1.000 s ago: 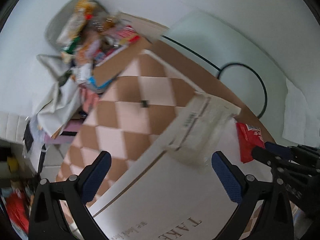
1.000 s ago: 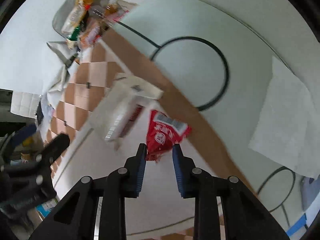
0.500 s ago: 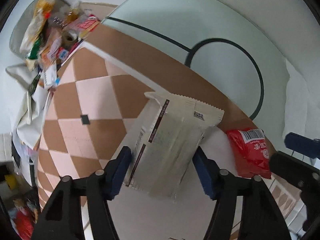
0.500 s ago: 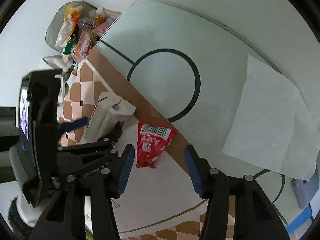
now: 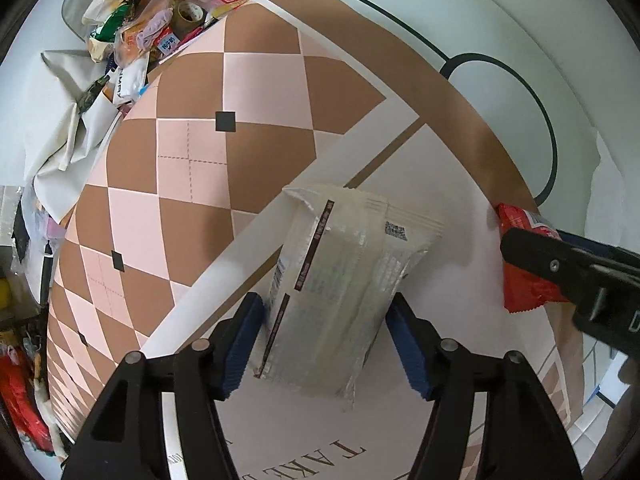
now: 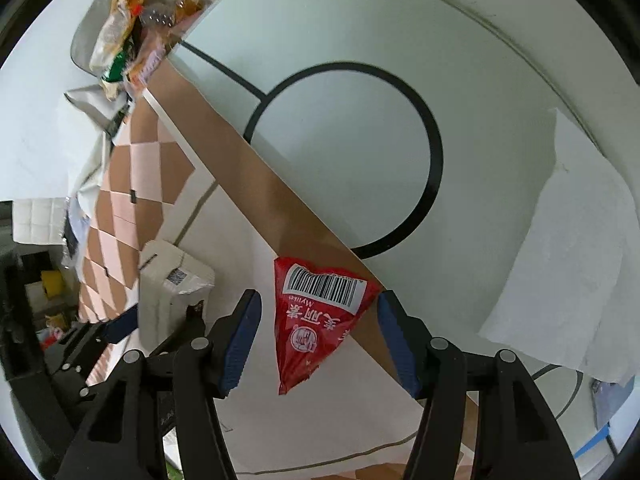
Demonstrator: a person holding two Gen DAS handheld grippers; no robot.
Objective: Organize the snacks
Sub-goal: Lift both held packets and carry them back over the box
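Blue pads (image 5: 244,340) of the left gripper (image 5: 325,308) have just been opening, loose around the pale snack packet (image 5: 344,272) lying on the checkered box (image 5: 260,80), the right gripper (image 6: 319,304) has been opening too (its jaws stand clear of the red packet (image 6: 312,340) on that box), and a snack heap (image 5: 160,20) lies beyond.

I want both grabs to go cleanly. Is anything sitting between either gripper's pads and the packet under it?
Nothing visible. The pale packet lies between the left gripper pads, and the red packet between the right gripper pads. Both jaws have just been opening and stand clear of the wrappers.
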